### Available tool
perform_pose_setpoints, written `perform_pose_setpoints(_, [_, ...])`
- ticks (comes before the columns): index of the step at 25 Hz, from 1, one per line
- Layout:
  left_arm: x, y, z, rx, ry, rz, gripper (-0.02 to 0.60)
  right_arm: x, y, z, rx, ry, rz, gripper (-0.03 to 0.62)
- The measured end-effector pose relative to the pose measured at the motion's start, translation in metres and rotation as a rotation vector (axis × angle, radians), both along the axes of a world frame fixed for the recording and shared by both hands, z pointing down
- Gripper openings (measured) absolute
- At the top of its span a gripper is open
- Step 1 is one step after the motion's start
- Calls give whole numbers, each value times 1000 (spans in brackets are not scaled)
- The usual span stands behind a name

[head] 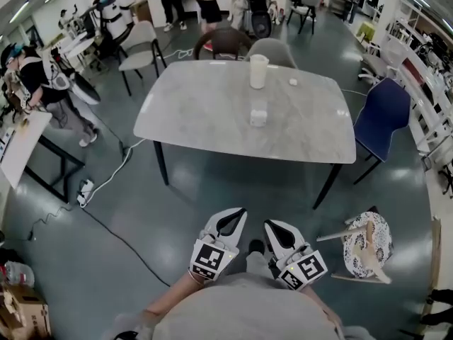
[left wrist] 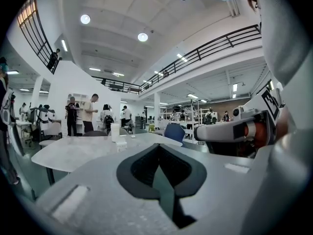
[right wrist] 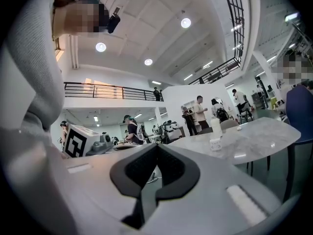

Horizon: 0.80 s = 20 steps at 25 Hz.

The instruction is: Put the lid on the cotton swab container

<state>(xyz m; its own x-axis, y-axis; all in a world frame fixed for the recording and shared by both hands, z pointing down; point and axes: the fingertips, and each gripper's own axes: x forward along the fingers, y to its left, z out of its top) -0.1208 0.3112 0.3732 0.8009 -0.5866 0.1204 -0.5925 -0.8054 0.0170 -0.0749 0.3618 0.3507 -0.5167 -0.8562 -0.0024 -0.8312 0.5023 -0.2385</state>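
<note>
Head view, person standing back from the table point(head: 184, 119). The left gripper point(head: 232, 222) and right gripper point(head: 277, 232) are held side by side, close to the body at 6 o'clock in the frame. Each has its jaws closed together with nothing between them, as its own gripper view confirms. The task's things all sit on the table, well apart from both grippers and straight ahead at 12 o'clock. A small white box point(head: 258, 114) is nearest. A tall white tub point(head: 259, 71) stands upright directly beyond it, its long axis vertical. A small flat white piece point(head: 293, 82), probably the lid, lies at about 4 o'clock from the tub and apart from it. At this range the pictures do not settle which of the two vessels holds the cotton swabs. The tub and box lie on the midline between the grippers, so neither hand is clearly nearer to them. The flat piece lies slightly to the right, which likely favours the right gripper for picking it up. The coming move therefore appears to be an approach toward 12 o'clock before any grasp. Count: two grippers, one table, one tub, one box, one flat piece. There is also one blue chair point(head: 382, 112) at the table's 3 o'clock side.
</note>
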Motion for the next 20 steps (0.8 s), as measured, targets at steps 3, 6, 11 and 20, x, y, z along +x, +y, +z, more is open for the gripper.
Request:
perform_pose_setpoints(3, [15,-24,-5,10,9,-9,-2,15,-26,-5,7,0,-6,2])
perform_pose_setpoints(6, [28,-46,-9,13,15,-20,-2,27,-48,-7,8,6,-26,2])
perform_pose_setpoints(11, [49,-75,-12,26,14,-26,-2,45,-79,-8,15,15,-49,2])
perform_pose_setpoints(20, [98,-120,-21,34,37,-49,-2,93,-125,-16,34,36,-81,2])
